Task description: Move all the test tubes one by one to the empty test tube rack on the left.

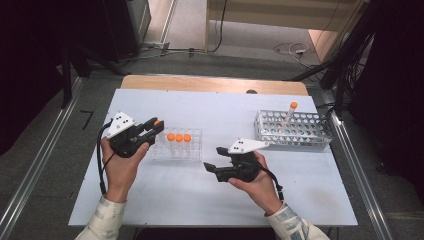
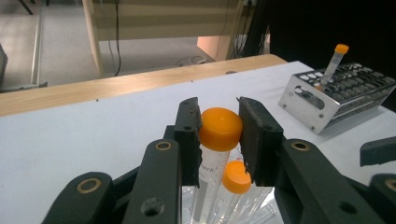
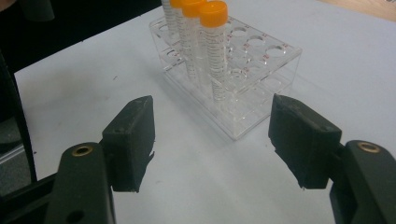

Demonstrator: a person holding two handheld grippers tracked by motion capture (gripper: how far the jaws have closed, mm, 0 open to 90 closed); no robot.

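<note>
In the left gripper view, the left tongs are clenched on the orange cap of a tube at the centre of the frame; the tube hangs down between the two jaws, and a second capped tube stands just below it. In the high view, these tongs are at the left edge of the clear rack, left of centre. The right tongs are released with nothing between them, and the clear rack with three tubes stands on the counter beyond them. The metal rack is at the upper right.
</note>
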